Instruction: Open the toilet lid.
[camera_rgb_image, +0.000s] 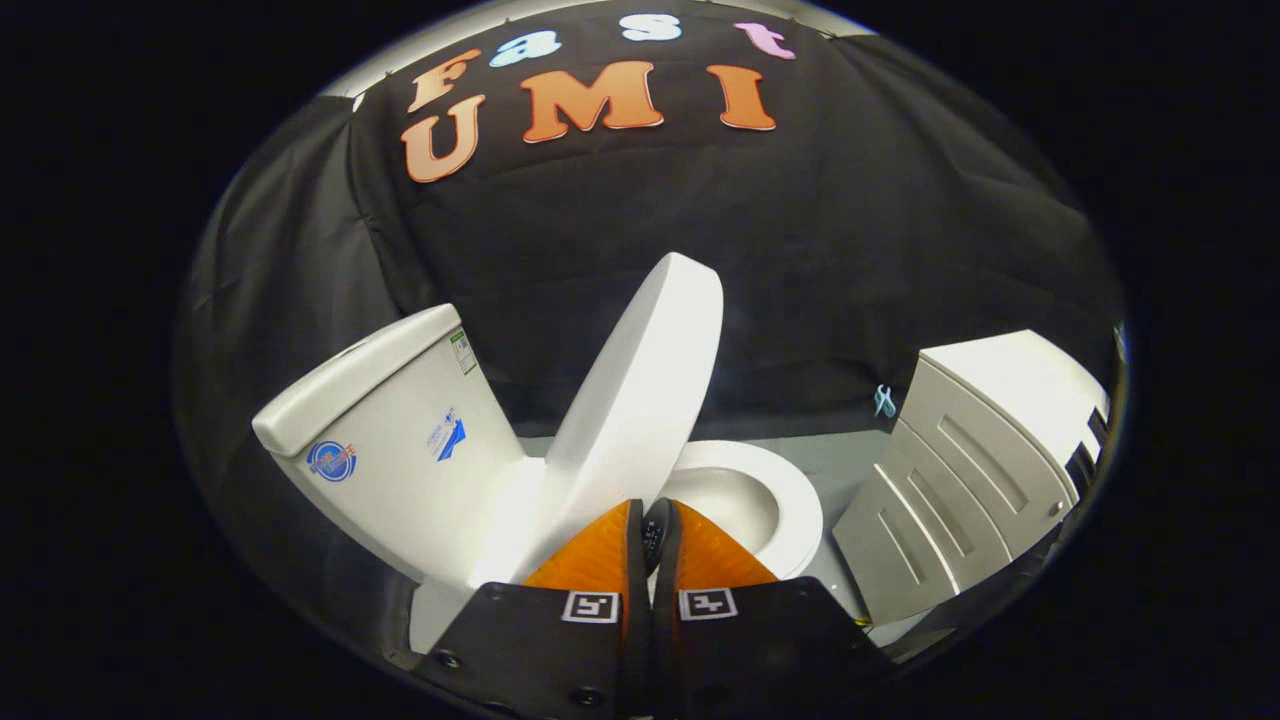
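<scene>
The gripper has its two fingers pressed close together, with only a thin dark slit between them. Nothing is seen held between the fingers, so the tongs are narrow and they hold nothing. The tips point toward 12 o'clock, at the foot of the toilet lid.

The toilet lid is raised. It stands up from the bowl and leans toward 1 o'clock, with its rounded top end high against the dark cloth wall. Its lower end goes down just behind the fingertips; whether the tips touch it, I cannot tell. The underside of the lid faces to the right, toward the open bowl.

The toilet seat lies flat on the bowl, at about 2 o'clock from the fingertips and just beside them. It is a white ring, and the inside of the bowl is seen in it.

The tank is at 10 o'clock from the fingers, left of the lid, with some stickers on its side. A white cabinet with panelled front stands at 3 o'clock, apart from the toilet. A small pale blue clip hangs on the cloth at 2 o'clock, between the lid and the cabinet. Grey floor shows between the seat and the cabinet.
</scene>
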